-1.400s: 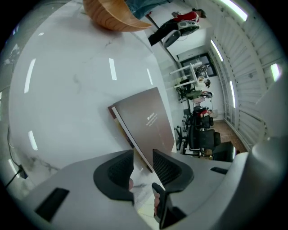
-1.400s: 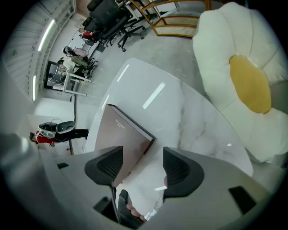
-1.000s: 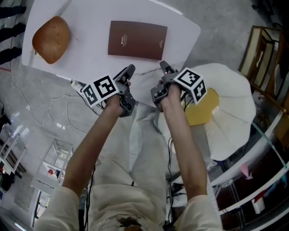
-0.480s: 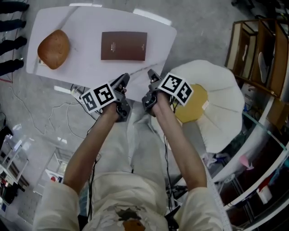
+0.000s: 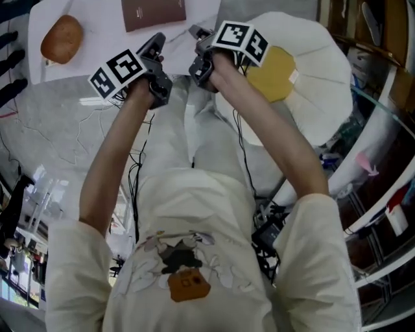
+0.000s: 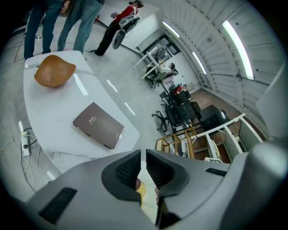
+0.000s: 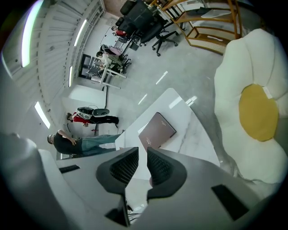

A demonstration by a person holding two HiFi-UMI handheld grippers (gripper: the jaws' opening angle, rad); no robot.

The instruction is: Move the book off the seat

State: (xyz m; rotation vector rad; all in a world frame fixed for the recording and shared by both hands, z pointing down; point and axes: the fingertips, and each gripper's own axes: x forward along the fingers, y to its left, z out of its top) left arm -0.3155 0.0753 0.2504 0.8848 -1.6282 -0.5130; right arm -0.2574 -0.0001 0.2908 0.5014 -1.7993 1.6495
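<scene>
The brown book [image 5: 153,13] lies flat on the white table [image 5: 84,61], also seen in the left gripper view [image 6: 98,125] and the right gripper view [image 7: 156,131]. The white petal-shaped seat [image 5: 318,97] with a yellow centre [image 5: 272,72] stands to the right of the table, nothing on it. My left gripper [image 5: 157,40] [image 6: 143,155] hovers short of the table's near edge; its jaws are closing to a narrow slit with nothing between them. My right gripper [image 5: 196,32] [image 7: 142,152] is beside it, over the gap between table and seat [image 7: 243,76], jaws a slit apart and empty.
A brown rounded bowl [image 5: 61,39] [image 6: 54,74] sits at the table's left end. Wooden shelving [image 5: 363,26] stands at the right. Cables and a power strip [image 6: 23,141] lie on the floor. People's legs [image 6: 67,22] and office chairs [image 6: 180,108] are beyond the table.
Both grippers' jaws have narrowed from wider apart. The view has tipped down toward the person's body, so table, book and grippers have slid to the top. The book stays on the table.
</scene>
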